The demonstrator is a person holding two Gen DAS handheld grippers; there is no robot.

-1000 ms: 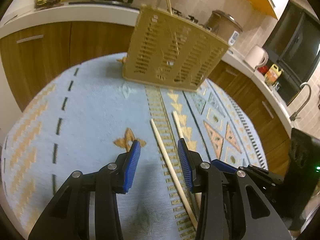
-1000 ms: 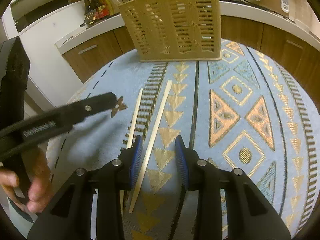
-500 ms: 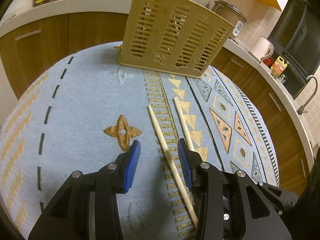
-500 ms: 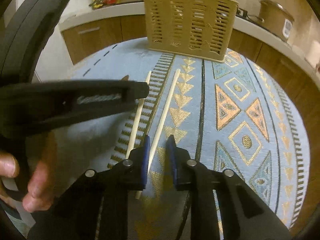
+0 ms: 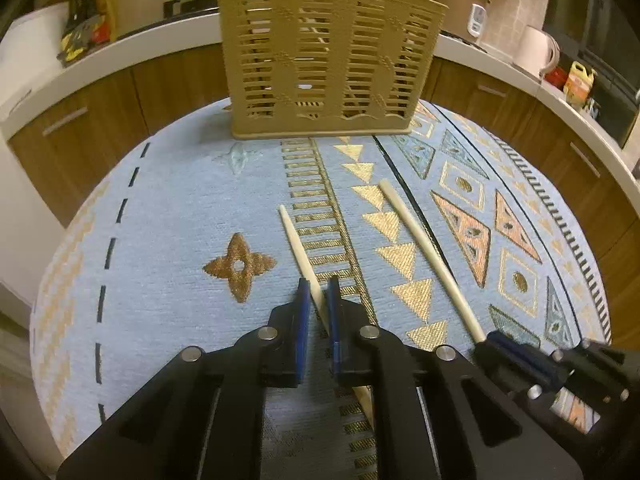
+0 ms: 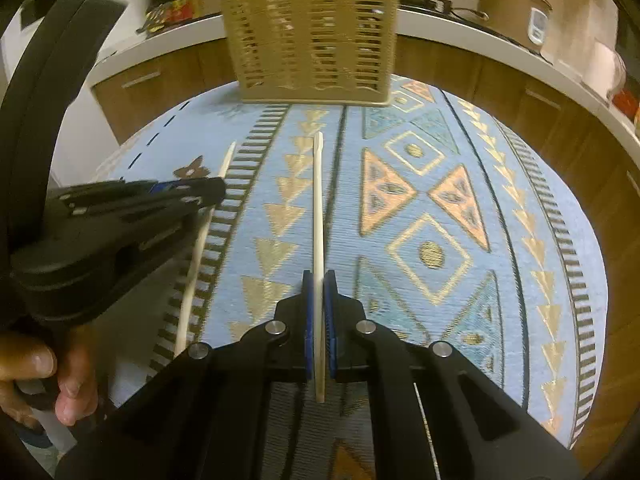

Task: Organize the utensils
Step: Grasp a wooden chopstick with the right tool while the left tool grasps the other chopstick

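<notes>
Two pale chopsticks lie on a round table with a patterned blue cloth. My left gripper is shut on the left chopstick, which points away toward a tan slotted utensil basket. My right gripper is shut on the right chopstick; it also shows in the left wrist view, with the right gripper at its near end. In the right wrist view the left gripper sits over the left chopstick. The basket stands at the table's far edge.
Wooden cabinets and a white counter curve behind the table. On the counter stand a rice cooker, a white kettle and packets. A hand holds the left gripper's handle.
Both grippers have moved forward and closed, each on its own chopstick. One second ago both were open over the chopsticks.
</notes>
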